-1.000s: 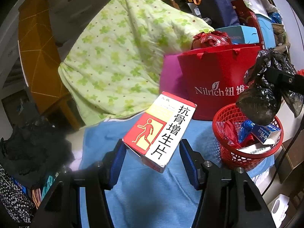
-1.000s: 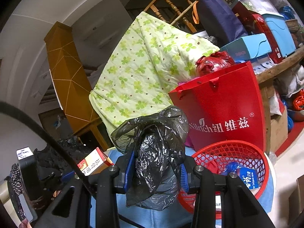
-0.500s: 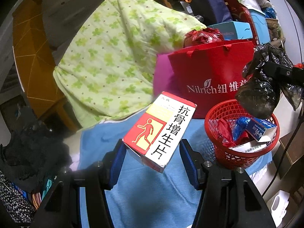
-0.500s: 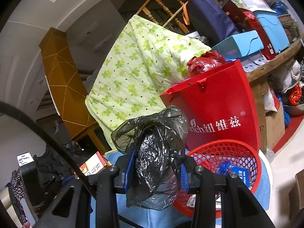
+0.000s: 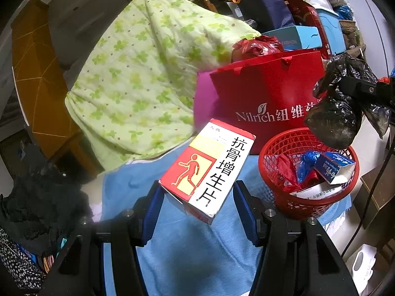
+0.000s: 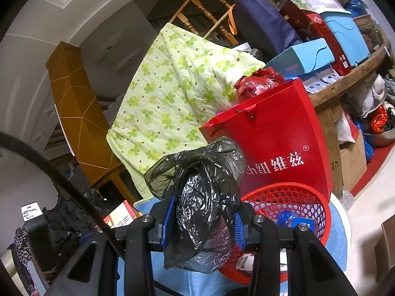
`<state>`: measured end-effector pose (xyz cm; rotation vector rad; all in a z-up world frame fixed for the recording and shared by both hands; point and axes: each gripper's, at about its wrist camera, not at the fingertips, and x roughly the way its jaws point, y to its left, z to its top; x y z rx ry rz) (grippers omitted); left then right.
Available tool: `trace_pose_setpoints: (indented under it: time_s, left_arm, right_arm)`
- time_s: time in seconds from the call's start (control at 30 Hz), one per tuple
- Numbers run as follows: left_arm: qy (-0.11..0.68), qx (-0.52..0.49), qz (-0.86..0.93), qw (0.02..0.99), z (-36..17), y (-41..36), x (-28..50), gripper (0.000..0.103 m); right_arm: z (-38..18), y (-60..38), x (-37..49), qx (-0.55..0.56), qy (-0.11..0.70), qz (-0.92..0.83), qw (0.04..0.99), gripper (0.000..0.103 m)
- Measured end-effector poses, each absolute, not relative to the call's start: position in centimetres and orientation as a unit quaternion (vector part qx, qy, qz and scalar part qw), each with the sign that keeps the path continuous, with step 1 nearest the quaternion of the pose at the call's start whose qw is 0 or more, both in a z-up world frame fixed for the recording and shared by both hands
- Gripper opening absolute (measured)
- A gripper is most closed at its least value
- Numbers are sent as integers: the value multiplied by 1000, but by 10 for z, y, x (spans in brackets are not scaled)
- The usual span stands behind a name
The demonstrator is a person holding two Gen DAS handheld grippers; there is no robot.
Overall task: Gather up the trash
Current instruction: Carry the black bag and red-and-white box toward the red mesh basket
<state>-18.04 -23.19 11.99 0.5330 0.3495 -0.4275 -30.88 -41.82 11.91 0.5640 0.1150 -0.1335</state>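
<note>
We hold a box (image 5: 208, 170) in our left gripper (image 5: 197, 204), its jaws clenched on the lower end so the box stands tilted, its printed face with the red walking figure turned up toward the camera. It hangs above a blue cloth (image 5: 187, 251) covering the surface, just left of a red basket (image 5: 308, 202).

Our right gripper (image 6: 202, 224) is clenched on a crumpled black bag (image 6: 202, 197), which bulges above and droops below the jaws. From the left wrist view that bag (image 5: 338, 113) hangs over the basket's far rim, not touching it as far as we can tell.

The basket sits on the cloth and holds a blue-and-white carton (image 5: 333, 167), a blue wrapper (image 5: 305, 164), some red plastic (image 5: 286, 172) and a white packet.

Just behind the basket stands a red paper bag (image 6: 276, 148) with white lettering, and a green-patterned quilt (image 5: 148, 79) is draped behind it to the left.
</note>
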Motion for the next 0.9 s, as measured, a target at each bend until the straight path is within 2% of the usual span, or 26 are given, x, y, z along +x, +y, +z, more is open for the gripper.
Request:
trace_pose_setpoints:
  time_s: [0.9]
  left_arm:
    - [168,280,-227,917,115,-250,-189,60]
  right_arm:
    - [113,-425,-325,296,51,-83,950,43]
